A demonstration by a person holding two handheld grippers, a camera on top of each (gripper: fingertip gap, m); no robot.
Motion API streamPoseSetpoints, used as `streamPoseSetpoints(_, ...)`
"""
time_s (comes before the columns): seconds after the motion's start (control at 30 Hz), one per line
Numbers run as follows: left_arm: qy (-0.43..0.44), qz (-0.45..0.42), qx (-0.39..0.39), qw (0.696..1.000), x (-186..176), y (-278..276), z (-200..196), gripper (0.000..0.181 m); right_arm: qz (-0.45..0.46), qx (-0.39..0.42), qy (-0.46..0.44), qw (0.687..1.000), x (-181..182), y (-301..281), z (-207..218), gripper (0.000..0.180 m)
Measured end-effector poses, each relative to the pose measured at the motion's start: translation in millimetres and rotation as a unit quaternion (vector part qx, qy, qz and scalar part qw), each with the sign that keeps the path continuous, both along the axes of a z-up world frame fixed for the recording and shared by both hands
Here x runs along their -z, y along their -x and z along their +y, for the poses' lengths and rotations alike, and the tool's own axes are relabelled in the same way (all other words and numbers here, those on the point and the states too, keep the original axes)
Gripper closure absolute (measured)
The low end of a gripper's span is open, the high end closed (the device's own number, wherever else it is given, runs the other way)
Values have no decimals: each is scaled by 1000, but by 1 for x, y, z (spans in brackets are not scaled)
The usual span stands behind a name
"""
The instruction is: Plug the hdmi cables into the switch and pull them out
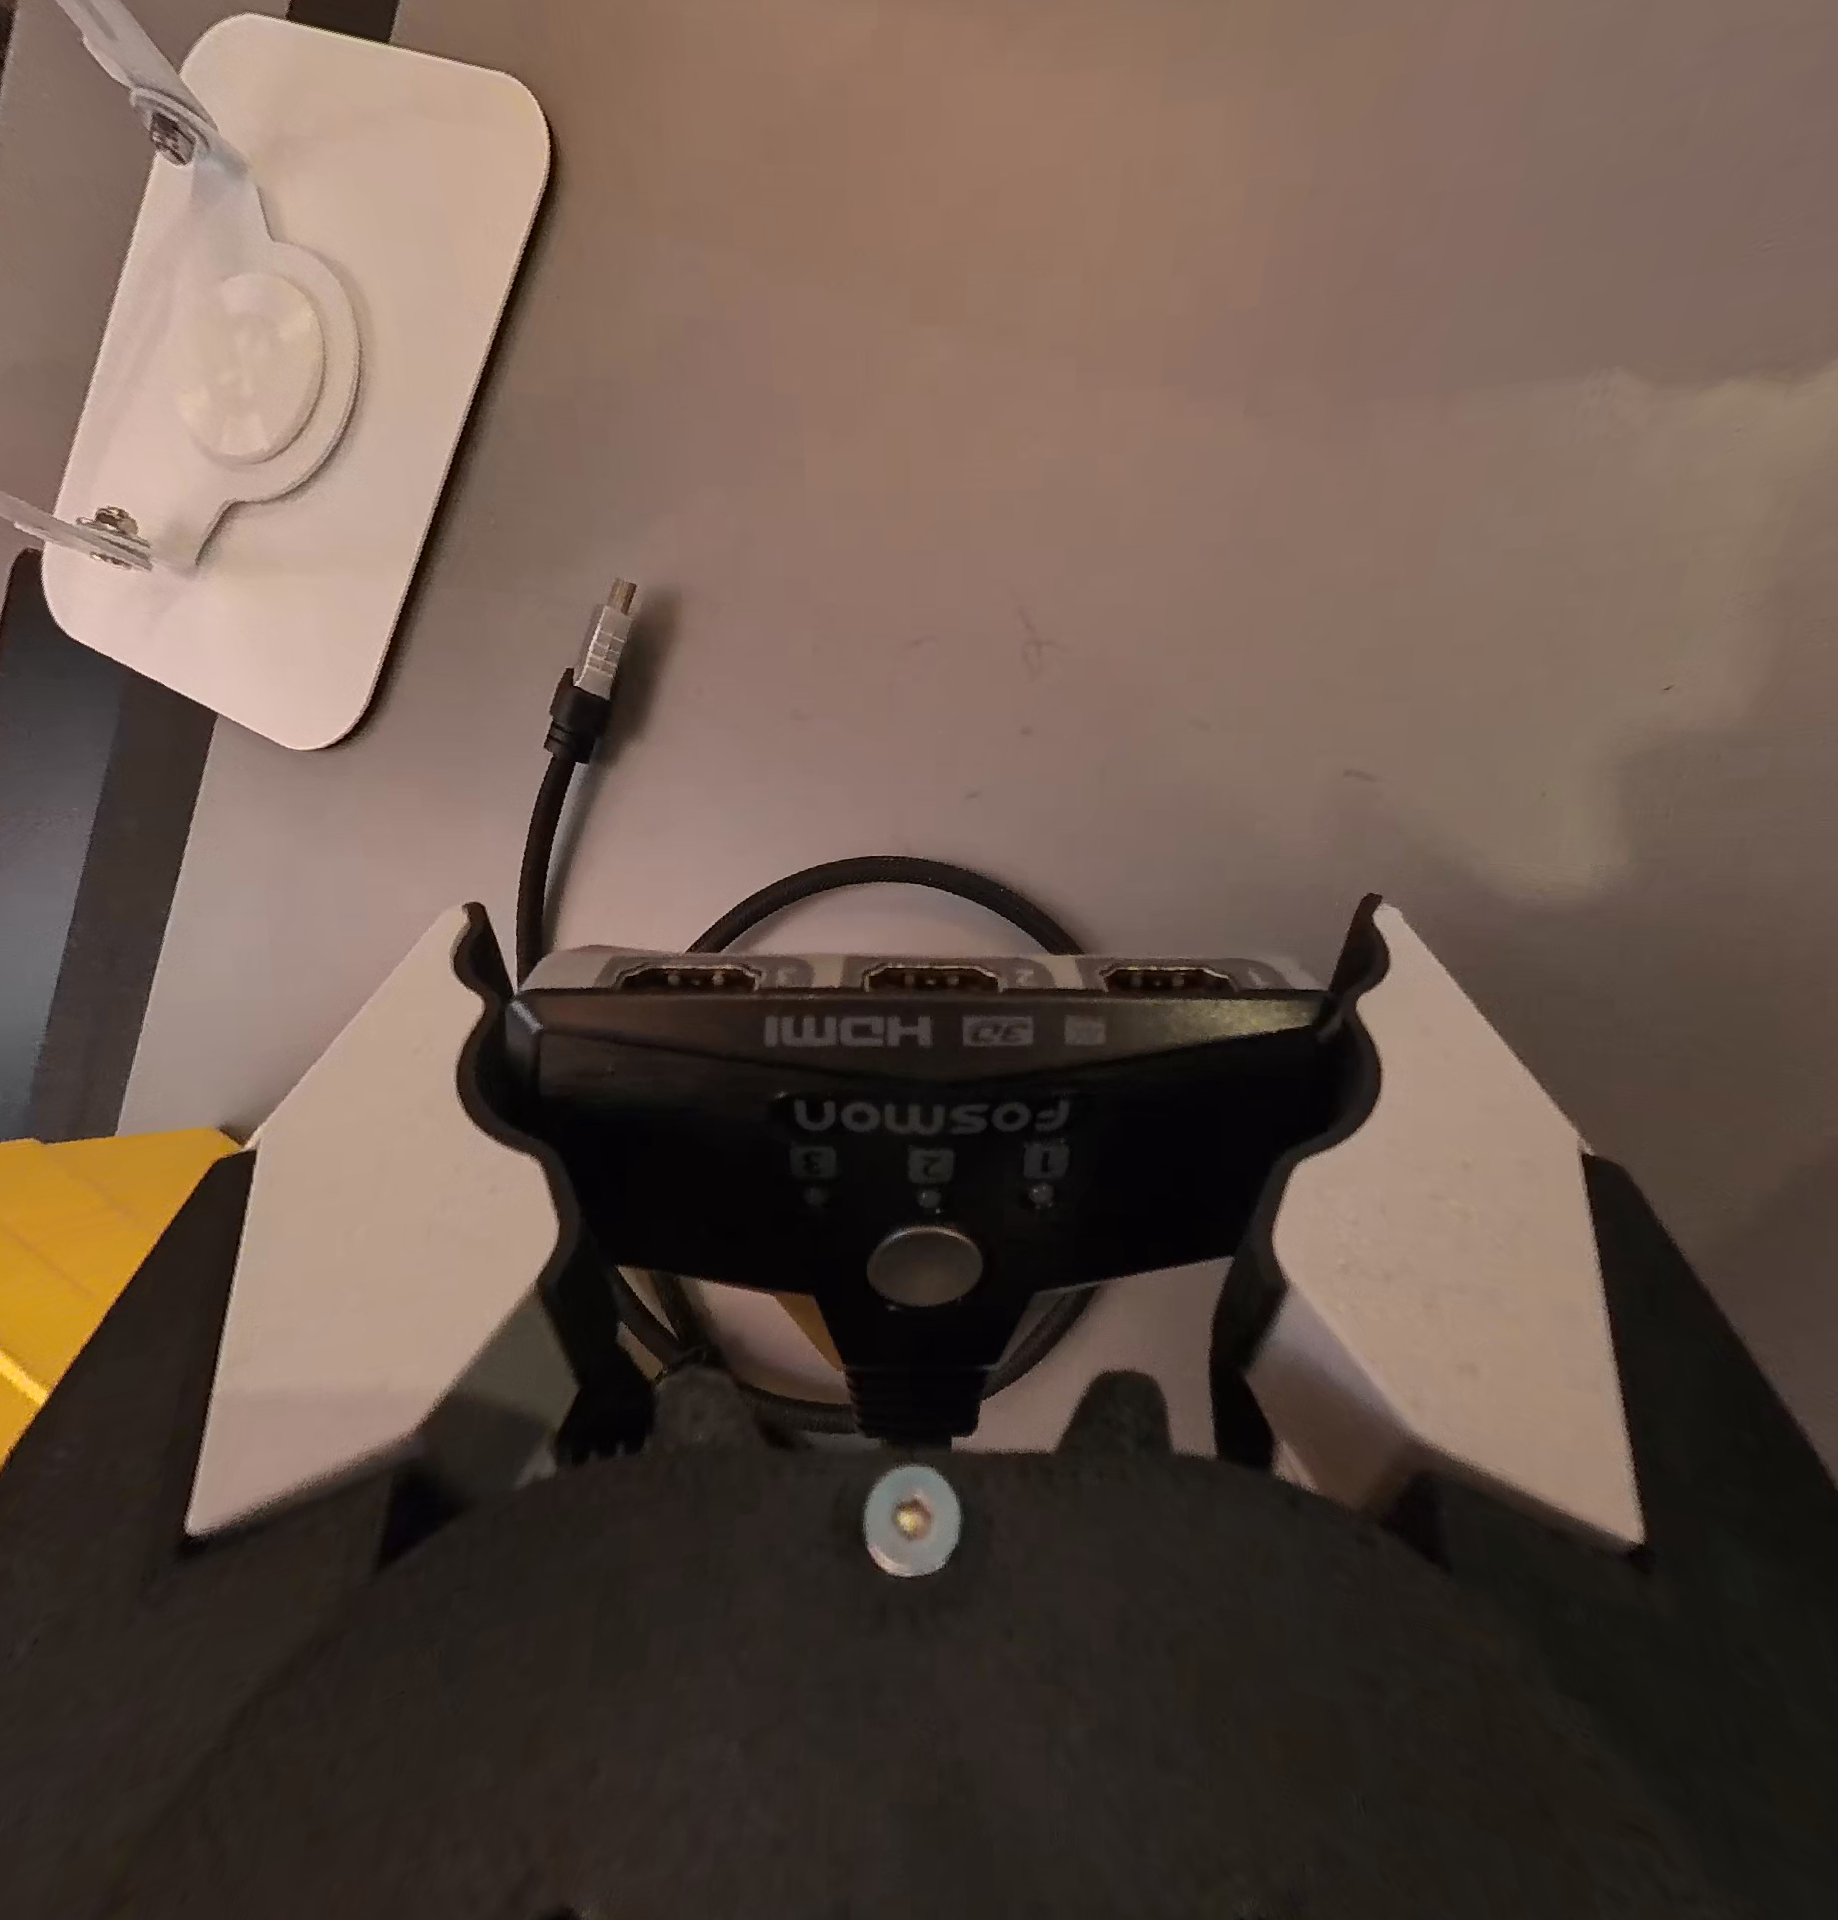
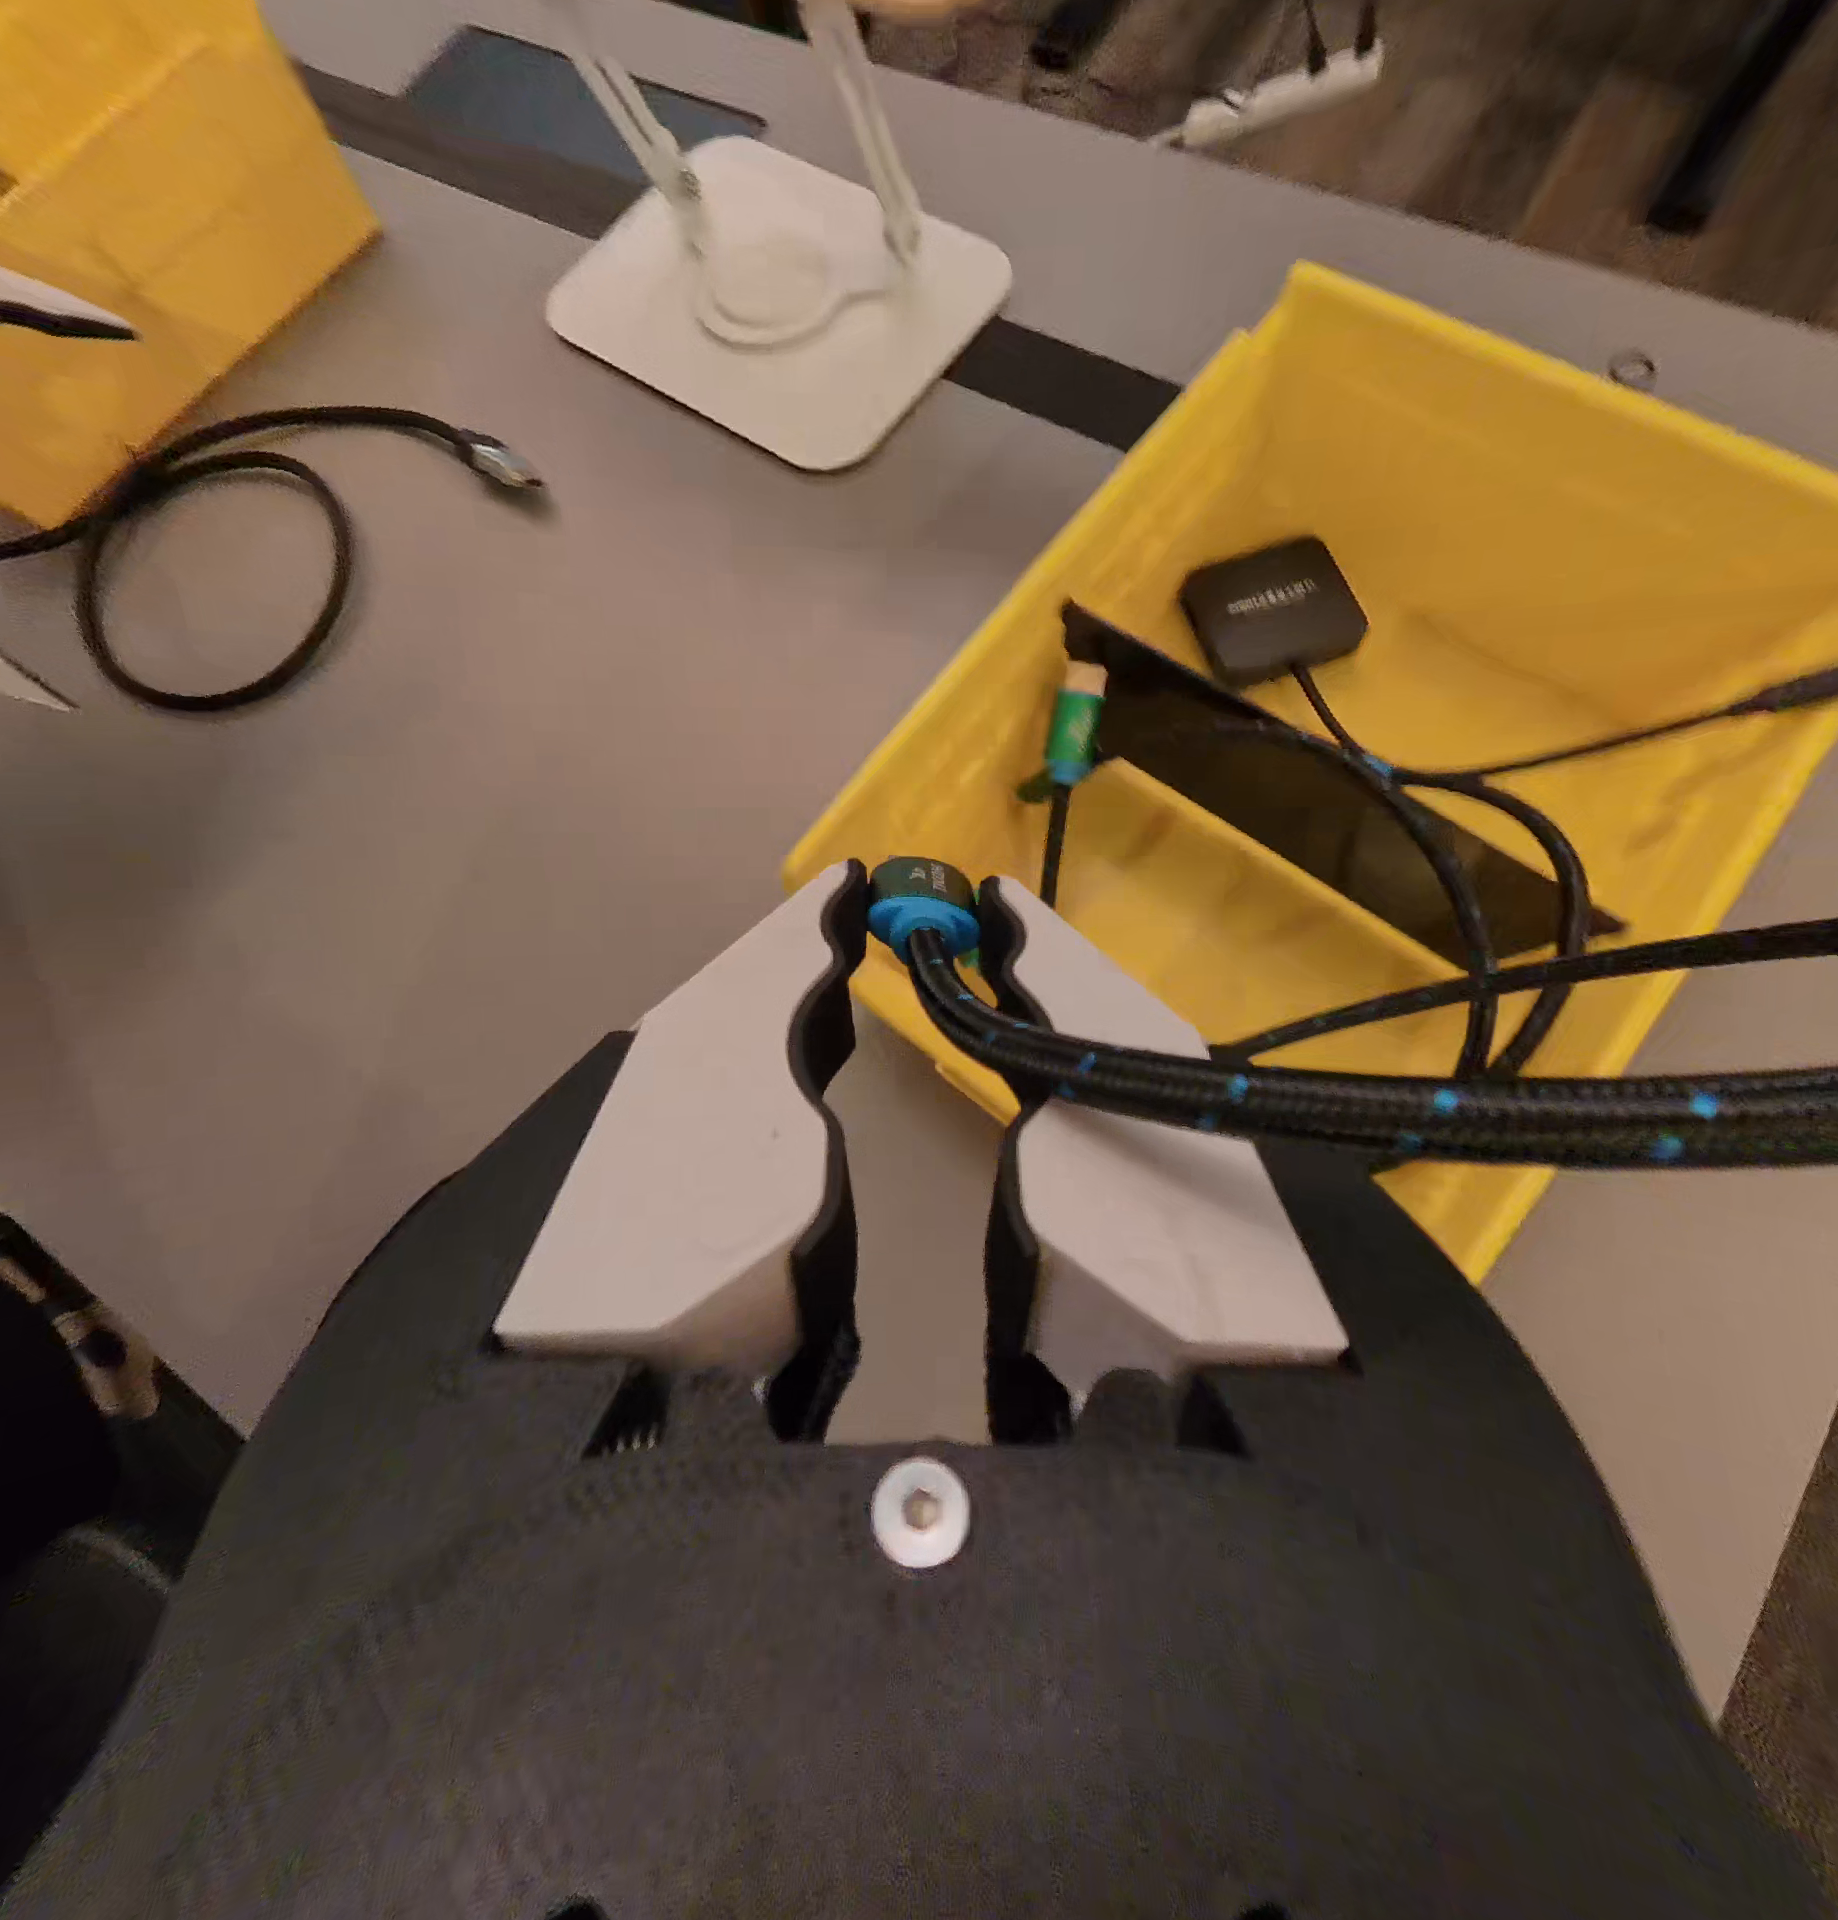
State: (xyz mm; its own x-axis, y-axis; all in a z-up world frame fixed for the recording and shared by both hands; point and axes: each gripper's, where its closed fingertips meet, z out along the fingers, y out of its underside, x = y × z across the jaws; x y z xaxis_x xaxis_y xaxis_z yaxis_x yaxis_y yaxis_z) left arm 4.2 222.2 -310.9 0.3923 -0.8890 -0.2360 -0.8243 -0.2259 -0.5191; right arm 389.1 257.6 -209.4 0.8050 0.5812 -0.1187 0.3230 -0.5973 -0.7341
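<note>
Nearest, the left hand-held gripper clamps the black three-port HDMI switch, all ports empty. Beyond the switch, its own black pigtail plug lies on the grey tabletop. The right hand-held gripper pinches a blue-flecked braided cable's plug beside the yellow plastic bin; judging by this, nothing is plugged yet.

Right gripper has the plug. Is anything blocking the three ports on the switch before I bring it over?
Nothing visible blocks them. In the left wrist view the HDMI switch, clamped in the left gripper, shows three empty ports facing bare table. The right gripper holds the blue-collared HDMI plug beside the yellow bin.
</note>
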Motion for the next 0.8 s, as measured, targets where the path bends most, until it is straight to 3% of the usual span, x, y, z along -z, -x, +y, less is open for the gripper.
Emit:
streamPoseSetpoints(0.33,3,11,4,1000,3,0,-2,30,16,3,75,997,64,16,28,160)
streamPoseSetpoints(0.6,10,19,6,1000,10,1,-4,30,29,-23,108,993,92,39,63,154)
streamPoseSetpoints(0.8,5,7,3,1000,7,2,1,30,-8,-15,43,999,65,32,62,153)
